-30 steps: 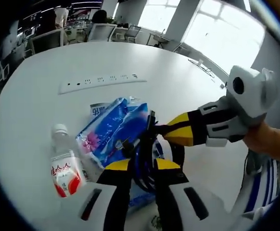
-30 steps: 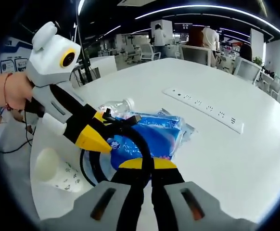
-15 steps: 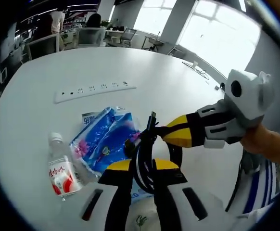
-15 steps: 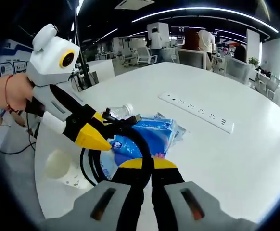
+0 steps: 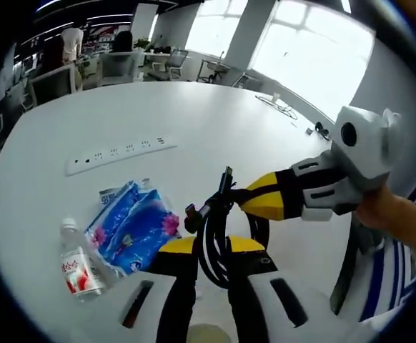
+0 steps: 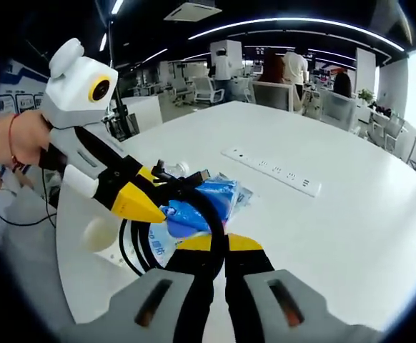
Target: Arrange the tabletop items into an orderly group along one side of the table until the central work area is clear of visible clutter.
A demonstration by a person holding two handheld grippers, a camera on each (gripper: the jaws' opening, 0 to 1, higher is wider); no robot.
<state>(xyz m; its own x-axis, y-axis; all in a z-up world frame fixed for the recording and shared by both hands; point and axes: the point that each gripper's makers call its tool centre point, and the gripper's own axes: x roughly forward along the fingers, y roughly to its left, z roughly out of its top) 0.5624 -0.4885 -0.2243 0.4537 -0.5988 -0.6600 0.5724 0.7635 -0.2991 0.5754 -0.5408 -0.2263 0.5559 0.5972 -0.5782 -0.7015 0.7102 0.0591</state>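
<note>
Both grippers hold one coiled black cable [image 5: 211, 236] above the white tabletop [image 5: 215, 136]. In the left gripper view, the left gripper [image 5: 209, 250] has its yellow-tipped jaws narrow, closed on the lower part of the coil, w/ loops running up between them. The right gripper [image 5: 245, 200] comes in from the right side, its pointed yellow/black jaws pinched on the cable near the plug ends [image 5: 226, 177], which stick up above the coil. A hand [image 5: 390, 214] grips the right gripper's white body.

In the right gripper view, the right gripper [image 6: 215, 246] jaws are close together w/ the cable [image 6: 194, 207] clamped between them; the loops arc up & to the left. The left gripper [image 6: 147, 204] enters from the left, its yellow tip on the same cable, held by a hand [image 6: 18, 139] w/ a red cord at the wrist.

On the tabletop beyond the coil: a blue plastic packet [image 5: 133, 229] lying flat, a small water bottle [image 5: 76, 261] w/ red label on its side just beside the packet, & a white power strip [image 5: 119, 153] further off, well apart from both. A white paper cup [image 6: 101, 232] lies near the tabletop edge in the right gripper view, below the left gripper. Office chairs & people stand in the background, blurred.
</note>
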